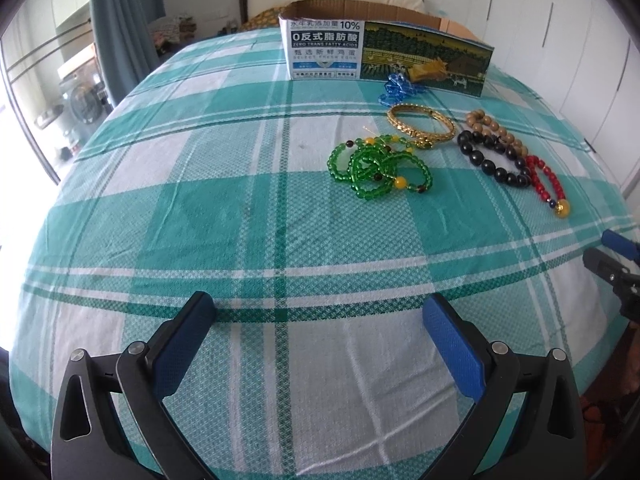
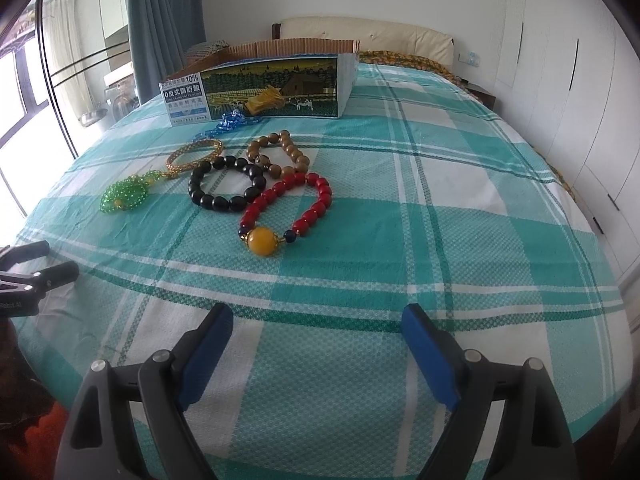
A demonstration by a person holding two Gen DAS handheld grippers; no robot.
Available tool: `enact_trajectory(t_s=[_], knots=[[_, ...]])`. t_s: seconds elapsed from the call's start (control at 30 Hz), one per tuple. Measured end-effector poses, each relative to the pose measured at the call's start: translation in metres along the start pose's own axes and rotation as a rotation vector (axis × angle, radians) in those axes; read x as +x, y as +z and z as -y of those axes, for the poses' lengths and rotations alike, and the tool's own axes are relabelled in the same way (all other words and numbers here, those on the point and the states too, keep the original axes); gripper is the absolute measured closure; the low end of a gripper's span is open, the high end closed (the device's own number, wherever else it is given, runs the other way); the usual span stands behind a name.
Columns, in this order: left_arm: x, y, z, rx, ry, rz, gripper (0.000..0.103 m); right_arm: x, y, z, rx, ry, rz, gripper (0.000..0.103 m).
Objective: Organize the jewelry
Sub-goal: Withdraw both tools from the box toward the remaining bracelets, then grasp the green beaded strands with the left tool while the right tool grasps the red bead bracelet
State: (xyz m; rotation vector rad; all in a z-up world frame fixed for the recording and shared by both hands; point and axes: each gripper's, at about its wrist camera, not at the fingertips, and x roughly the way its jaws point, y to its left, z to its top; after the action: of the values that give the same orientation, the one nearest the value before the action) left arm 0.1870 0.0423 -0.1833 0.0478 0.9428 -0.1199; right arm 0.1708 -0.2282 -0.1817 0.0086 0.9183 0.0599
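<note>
Several bracelets lie on a teal checked bedsheet in front of an open cardboard box (image 1: 384, 48) (image 2: 272, 84). Green beads (image 1: 376, 168) (image 2: 124, 198), a gold bangle (image 1: 420, 126) (image 2: 196, 156), black beads (image 1: 492, 160) (image 2: 226, 184), brown wooden beads (image 1: 492, 126) (image 2: 278, 154), red beads with a yellow ball (image 1: 548, 184) (image 2: 288, 208) and a blue strand (image 1: 398, 88) (image 2: 230, 122). My left gripper (image 1: 320, 316) stands open over bare sheet, well short of the green beads. My right gripper (image 2: 318, 320) is open too, below the red beads, nothing between its fingers.
The bed fills both views; its edge drops off at the left toward a window and curtain (image 2: 160, 28). White wardrobe doors (image 2: 560, 80) line the right side. A cream headboard (image 2: 368, 36) stands behind the box. Each gripper shows at the other view's edge.
</note>
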Motion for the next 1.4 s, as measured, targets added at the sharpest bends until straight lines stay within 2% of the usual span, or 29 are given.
enact_trajectory(t_s=[0.27,0.4,0.53,0.8,0.93,1.1,1.23,1.27,1.33,1.4], knots=[[0.0,0.002,0.0,-0.003,-0.003,-0.008,0.0,-0.017,0.02,0.017,0.041,-0.005,0.033,0.018],[-0.001,0.004,-0.002,-0.035,-0.023,-0.012,0.0,-0.017,0.027,0.01,0.03,0.072,0.025,0.028],[-0.003,0.01,-0.007,-0.067,-0.092,-0.013,0.001,-0.011,0.033,-0.014,-0.078,0.139,0.021,0.034],[0.0,0.04,0.0,-0.006,-0.114,0.003,0.001,-0.002,0.051,-0.034,-0.258,0.27,0.029,0.035],[0.019,0.057,0.011,0.053,-0.099,-0.028,0.001,0.012,0.057,-0.031,-0.333,0.317,-0.015,0.035],[0.043,0.071,0.016,0.067,-0.047,-0.06,0.001,0.024,0.059,-0.032,-0.445,0.347,-0.056,0.035],[0.051,0.075,0.017,0.079,-0.042,-0.059,0.0,0.036,0.057,-0.039,-0.542,0.374,-0.104,0.035],[0.051,0.075,0.016,0.078,-0.043,-0.058,0.0,0.039,0.056,-0.04,-0.564,0.382,-0.118,0.036],[0.051,0.075,0.016,0.083,-0.047,-0.052,0.0,0.045,0.052,-0.041,-0.606,0.393,-0.147,0.048],[0.05,0.074,0.015,0.085,-0.052,-0.048,0.002,0.045,0.052,-0.041,-0.624,0.389,-0.146,0.05]])
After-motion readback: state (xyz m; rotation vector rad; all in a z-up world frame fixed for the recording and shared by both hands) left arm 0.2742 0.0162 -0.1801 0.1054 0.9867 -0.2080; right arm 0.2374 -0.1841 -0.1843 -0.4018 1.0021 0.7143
